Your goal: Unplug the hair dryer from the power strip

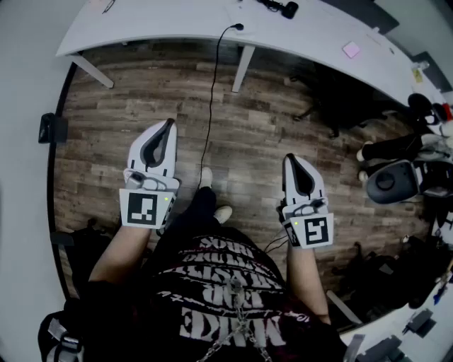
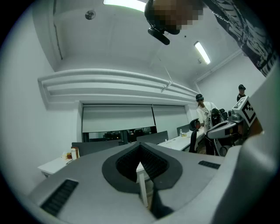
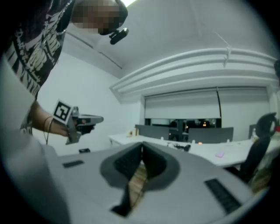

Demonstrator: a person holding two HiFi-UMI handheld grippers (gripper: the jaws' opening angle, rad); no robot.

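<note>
Far ahead of both hand-held grippers, across a wide stretch of wooden floor [image 1: 127, 92], on the white surface [image 1: 177, 21]: nothing readable for certain as the hair dryer or the power strip. Only a small dark lump [image 1: 282, 8] at the far edge, almost straight ahead of the right hand-held gripper [image 1: 291, 160] and well apart from it; possibly the dryer, too small to tell. Also a thin black cable [image 1: 211, 99] dropping off the near edge of that surface and running down between the pair, nearer the left hand-held gripper [image 1: 168, 124], toward the feet. Cannot tell whether part of the dryer.

Both held level, side by side over the floor, well apart, touching nothing. Left: jaws pressed together, nothing between them, with only a distant table leg visible through the slot. Right: likewise closed tight and empty, with floorboards visible through the slot.

Handling, as a judgement: expect a light dryer with a hard, smooth plastic shell, a limp cord, and a stiff plug seated firmly in its socket. Take hold on the plug body itself, across its flat sides, never on the cord. Pull straight out along the prongs. Brace the power strip with the other hand-held gripper, as probably light enough to lift or slide along with the plug.
</note>
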